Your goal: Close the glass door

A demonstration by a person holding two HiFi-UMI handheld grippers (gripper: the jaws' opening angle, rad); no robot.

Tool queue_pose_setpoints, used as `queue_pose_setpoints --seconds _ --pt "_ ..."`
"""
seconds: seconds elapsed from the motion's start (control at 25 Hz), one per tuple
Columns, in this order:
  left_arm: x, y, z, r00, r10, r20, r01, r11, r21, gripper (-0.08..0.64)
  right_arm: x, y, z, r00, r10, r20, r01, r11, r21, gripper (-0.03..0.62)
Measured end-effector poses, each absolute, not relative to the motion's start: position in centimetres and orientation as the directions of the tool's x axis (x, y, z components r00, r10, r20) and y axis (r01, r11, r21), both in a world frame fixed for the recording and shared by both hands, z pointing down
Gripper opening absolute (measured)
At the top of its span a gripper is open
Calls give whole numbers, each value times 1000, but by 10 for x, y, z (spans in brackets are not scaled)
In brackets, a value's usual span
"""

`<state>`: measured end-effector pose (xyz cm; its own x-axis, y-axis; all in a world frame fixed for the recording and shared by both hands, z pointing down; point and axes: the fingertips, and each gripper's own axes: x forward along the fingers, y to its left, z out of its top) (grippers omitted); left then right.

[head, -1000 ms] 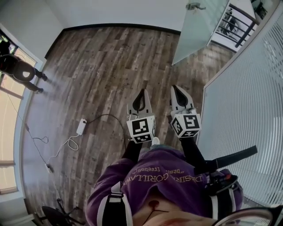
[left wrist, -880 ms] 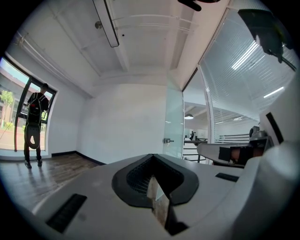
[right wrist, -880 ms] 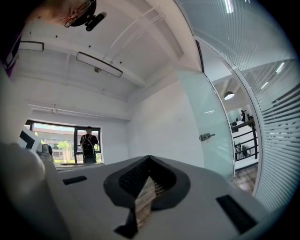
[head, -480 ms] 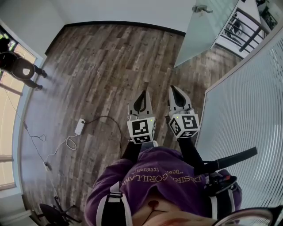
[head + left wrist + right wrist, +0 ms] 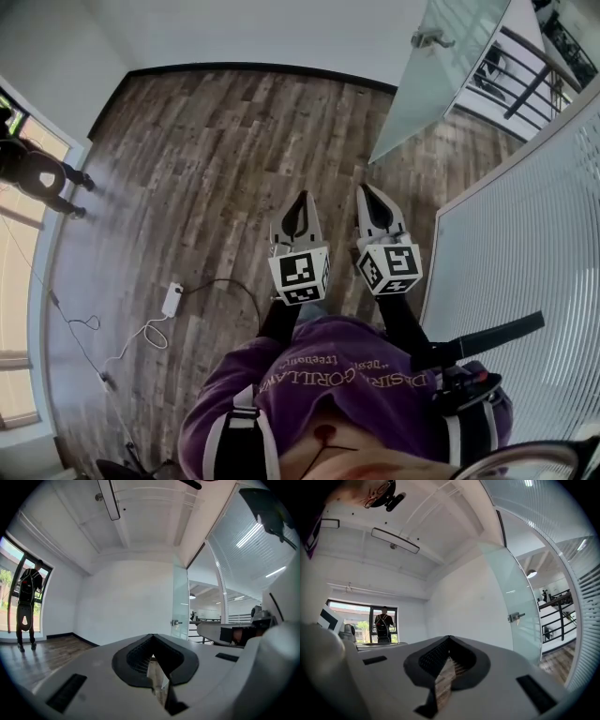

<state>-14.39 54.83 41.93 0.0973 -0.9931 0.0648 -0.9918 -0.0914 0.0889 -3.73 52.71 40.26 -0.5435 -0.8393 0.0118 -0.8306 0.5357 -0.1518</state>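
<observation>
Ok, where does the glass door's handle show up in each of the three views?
Head view: the door handle is at the top right, on the open glass door.
Left gripper view: the door handle is just right of centre, at mid-height.
Right gripper view: the door handle is on the right side, at mid-height.
Shared landmark: the person standing at the window.

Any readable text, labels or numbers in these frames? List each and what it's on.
"GORILLA": purple shirt, printed upside down in the head view; the words around it are too warped to read.
Marker cubes: square patterns only, no text.
Nothing else legible.
</observation>
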Motion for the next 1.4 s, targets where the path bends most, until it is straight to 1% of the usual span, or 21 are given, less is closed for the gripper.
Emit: queue_pose_setpoints --seconds 0.36,0.8,1.24,1.4 --pt "-182 468 422 117 -991 60 -990 -112 89 2 -69 447 407 -508 -861 11 -850 499 -166 -11" --pt "-215 407 436 118 -989 88 -989 -109 97 2 -100 389 421 -496 -867 46 -861 485 -152 -11" --pt "-249 317 442 14 -995 103 -995 -4 97 2 -132 284 428 -566 -823 57 -820 553 -148 -11" --pt "-253 273 435 -18 -996 83 -995 26 96 2 -138 239 425 -597 -800 58 -798 586 -139 -11"
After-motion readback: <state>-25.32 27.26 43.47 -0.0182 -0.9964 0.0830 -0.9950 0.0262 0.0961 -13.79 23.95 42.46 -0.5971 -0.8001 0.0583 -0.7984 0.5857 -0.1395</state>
